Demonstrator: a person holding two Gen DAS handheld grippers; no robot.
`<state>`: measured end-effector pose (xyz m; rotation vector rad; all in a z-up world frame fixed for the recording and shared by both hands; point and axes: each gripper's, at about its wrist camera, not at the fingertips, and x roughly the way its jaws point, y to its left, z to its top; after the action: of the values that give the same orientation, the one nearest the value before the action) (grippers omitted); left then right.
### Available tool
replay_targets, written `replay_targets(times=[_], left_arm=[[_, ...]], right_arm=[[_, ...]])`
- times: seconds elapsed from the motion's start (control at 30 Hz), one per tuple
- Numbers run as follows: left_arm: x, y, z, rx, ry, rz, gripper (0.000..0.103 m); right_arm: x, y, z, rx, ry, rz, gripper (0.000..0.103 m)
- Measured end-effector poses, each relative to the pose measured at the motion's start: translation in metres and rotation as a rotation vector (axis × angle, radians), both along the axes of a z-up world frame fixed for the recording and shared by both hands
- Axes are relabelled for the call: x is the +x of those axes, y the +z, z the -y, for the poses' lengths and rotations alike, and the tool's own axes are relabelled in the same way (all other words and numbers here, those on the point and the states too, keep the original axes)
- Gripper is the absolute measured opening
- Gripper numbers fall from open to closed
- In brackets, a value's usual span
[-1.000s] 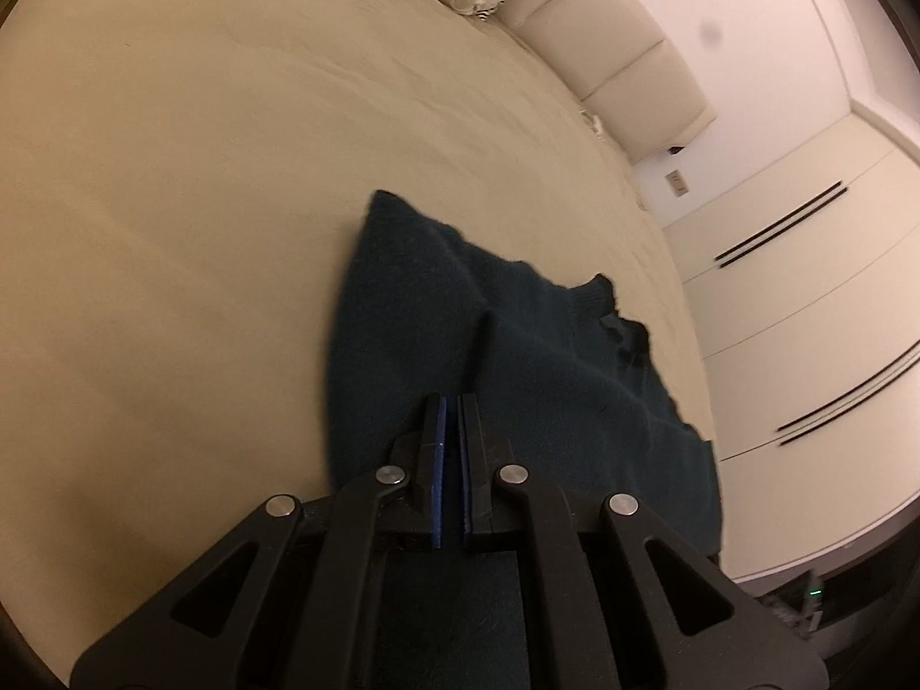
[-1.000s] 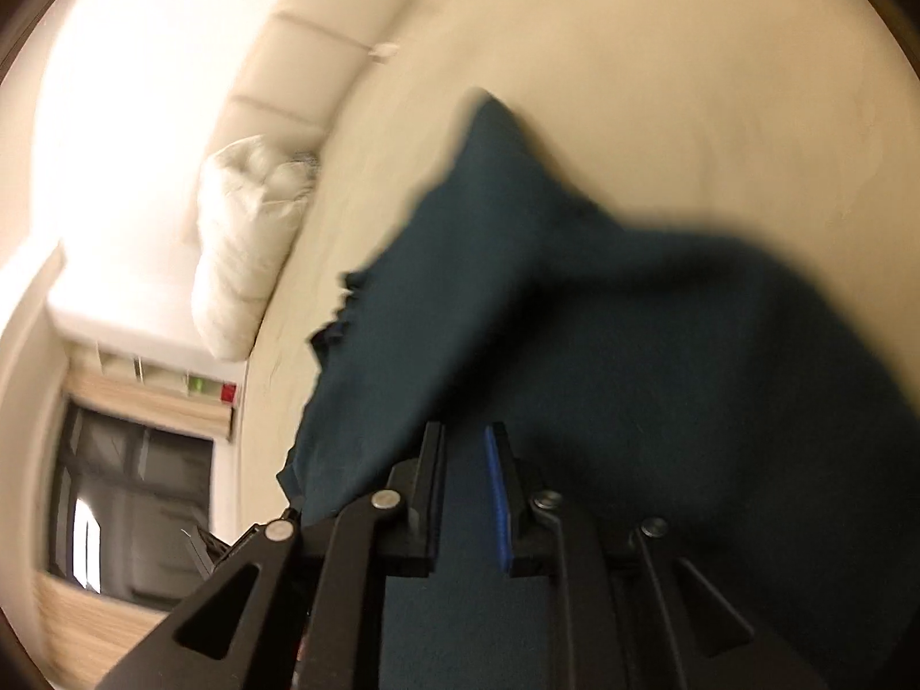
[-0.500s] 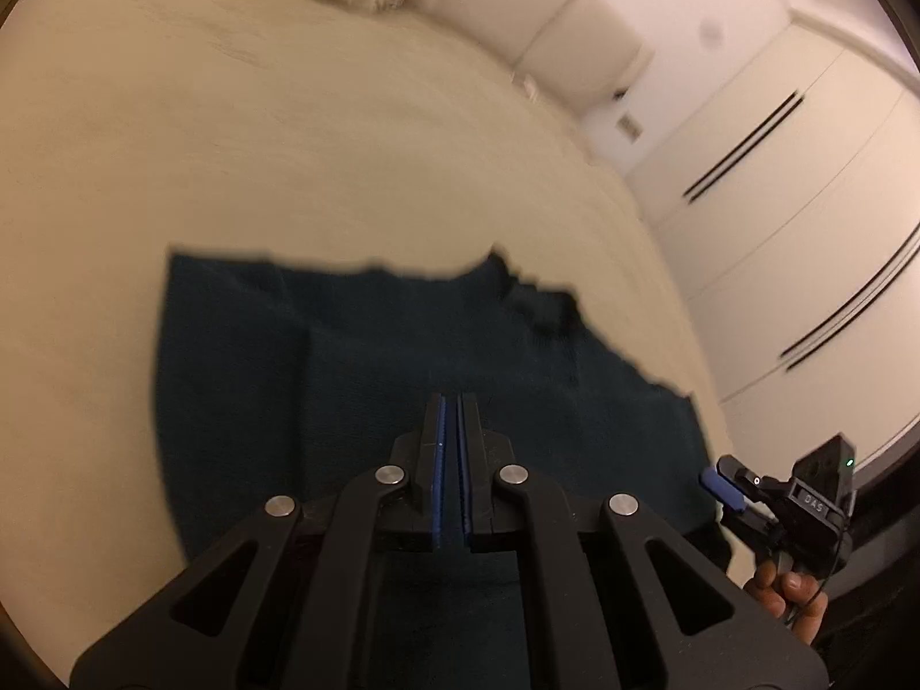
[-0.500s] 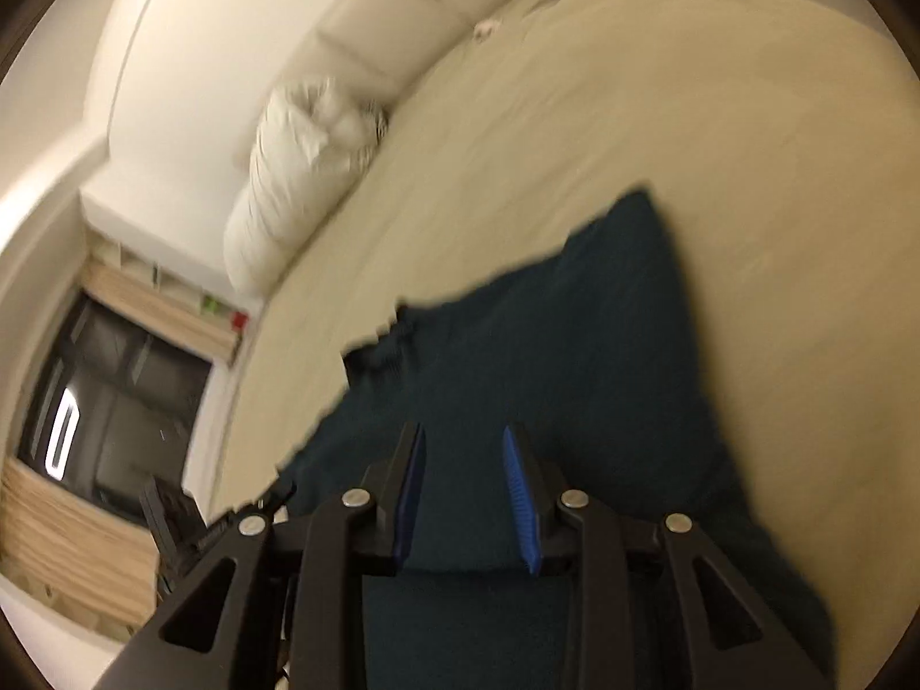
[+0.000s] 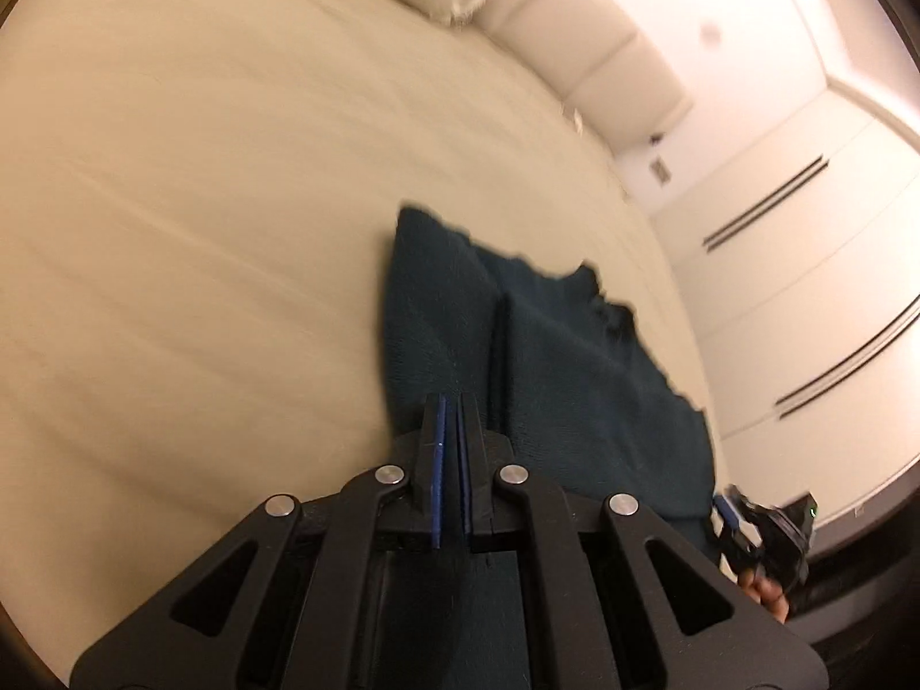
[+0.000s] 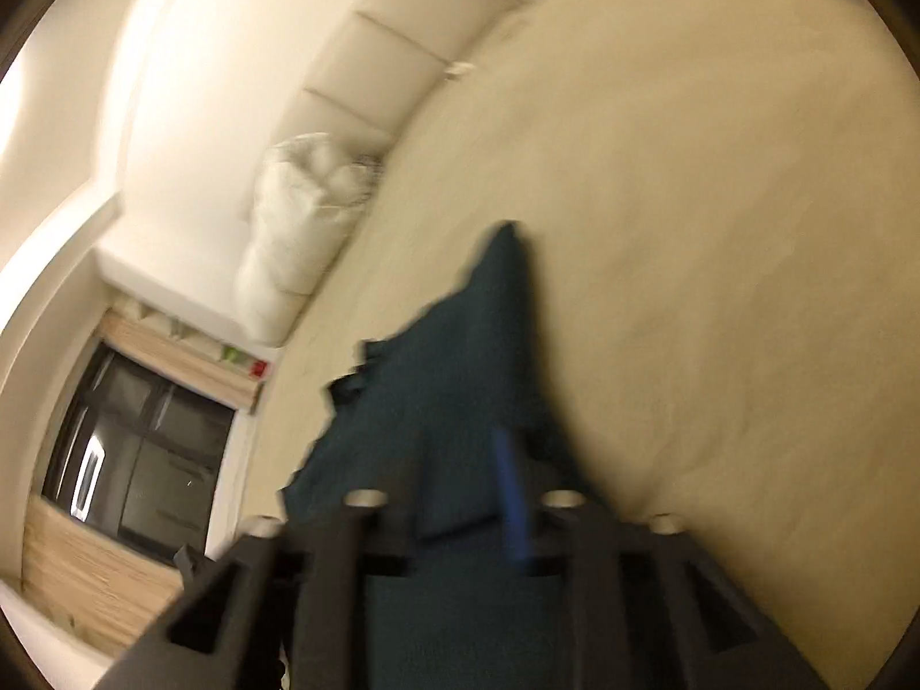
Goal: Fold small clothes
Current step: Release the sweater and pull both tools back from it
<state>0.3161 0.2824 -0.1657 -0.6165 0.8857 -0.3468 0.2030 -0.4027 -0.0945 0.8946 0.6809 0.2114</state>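
One dark teal garment [image 5: 563,379] lies spread on the cream bed [image 5: 201,184], with a lengthwise fold edge running up its middle in the left wrist view and a pointed corner at its far end. Its ragged edge, toward the wardrobe side, looks like a neckline or collar, though blur keeps that uncertain.

From the left wrist camera, the left gripper [image 5: 451,420] sits over the near part of the cloth, its tips just left of the fold edge. Its jaws stand nearly together, the blue pads separated by only a thin slit; whether any fabric is pinched between them cannot be told, since the cloth passes beneath and behind the tips.

From the right wrist camera, the garment [image 6: 460,356] stretches away from the right gripper [image 6: 468,477], tapering to the same far corner. This view is heavily motion-blurred. One blue pad shows on the right finger, with a clear span of teal cloth visible between the two fingers, so the jaws stand apart over the fabric. The right gripper also appears small at the lower right of the left wrist view, at the garment's near corner.

Beyond the bed are a white pillow [image 6: 299,218], a padded headboard [image 5: 604,46], wardrobe doors [image 5: 805,287], and a dark window [image 6: 138,448].
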Motion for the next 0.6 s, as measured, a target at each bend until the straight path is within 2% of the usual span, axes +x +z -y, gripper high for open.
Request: replay_targets(times=[0.03,0.07,0.1,0.13,0.2,0.23,0.27,0.3,0.33,0.37,0.4,0.47,0.5,0.53,0.6], left_arm=[[-0.007,0.005,0.003,0.005,-0.006,0.021,0.003],[-0.011,0.008,0.007,0.008,-0.019,0.033,0.003],[-0.017,0.011,0.013,0.02,-0.043,0.047,0.003],[-0.022,0.013,0.028,0.062,-0.086,0.058,0.003],[-0.018,0.007,0.058,0.175,-0.137,0.037,0.003],[-0.014,-0.007,0.07,0.256,-0.168,-0.006,0.003],[-0.013,-0.016,0.073,0.264,-0.178,-0.012,0.003],[-0.016,-0.018,0.066,0.216,-0.163,0.003,0.003],[-0.018,-0.017,0.053,0.168,-0.119,-0.021,0.003],[-0.021,-0.014,0.045,0.154,-0.093,-0.03,0.003],[-0.026,-0.01,0.04,0.159,-0.083,-0.026,0.003],[-0.037,-0.001,0.037,0.228,-0.062,-0.034,0.003],[-0.044,0.005,0.037,0.271,-0.046,-0.04,0.003],[-0.055,0.013,0.035,0.293,-0.037,-0.03,0.003],[-0.081,0.03,0.037,0.336,-0.022,0.015,0.003]], right_arm=[[-0.003,0.005,-0.014,-0.016,0.026,0.041,0.064],[-0.003,0.008,-0.027,-0.04,0.052,0.064,0.071],[-0.002,0.008,-0.04,-0.071,0.087,0.079,0.072],[0.001,0.004,-0.049,-0.093,0.115,0.075,0.073],[0.014,-0.02,-0.053,-0.097,0.125,-0.011,0.073],[0.015,-0.028,-0.047,-0.096,0.115,-0.038,0.055],[0.015,-0.039,-0.037,-0.098,0.09,-0.055,0.023],[0.011,-0.046,-0.025,-0.061,0.062,-0.084,0.011],[0.007,-0.048,-0.014,-0.013,0.035,-0.11,0.007],[0.001,-0.046,-0.007,-0.001,0.018,-0.109,0.008],[-0.011,-0.036,0.0,-0.049,-0.012,-0.104,0.012],[-0.035,-0.013,0.003,-0.166,-0.029,-0.086,0.042],[-0.052,0.003,0.001,-0.229,-0.045,-0.067,0.05],[-0.072,0.02,-0.004,-0.3,-0.062,-0.022,0.062],[-0.111,0.052,-0.018,-0.423,-0.076,0.103,0.076]])
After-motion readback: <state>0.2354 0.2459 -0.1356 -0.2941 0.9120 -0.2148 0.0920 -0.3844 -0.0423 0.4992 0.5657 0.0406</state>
